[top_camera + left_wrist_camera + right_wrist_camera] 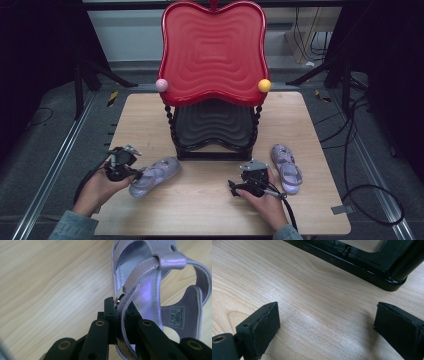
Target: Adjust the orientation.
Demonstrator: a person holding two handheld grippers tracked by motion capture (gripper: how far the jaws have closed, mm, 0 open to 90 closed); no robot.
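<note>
A lilac sandal [156,174] lies at the front left of the wooden table [200,210]. My left gripper [136,174] is at its heel end. In the left gripper view the black jaws of that gripper [122,312] are shut on the sandal's [147,290] side strap by the silver buckle. The second lilac sandal [286,167] lies to the right of my right gripper [234,186], apart from it. In the right gripper view, my right gripper [325,322] stands open just above bare wood, with nothing between its pads.
A two-tier stand sits mid-table, with a red wavy tray [212,50] on top and a black tray [215,125] below. Its black base [362,267] lies just ahead of the right jaws. Cables run across the floor at the right.
</note>
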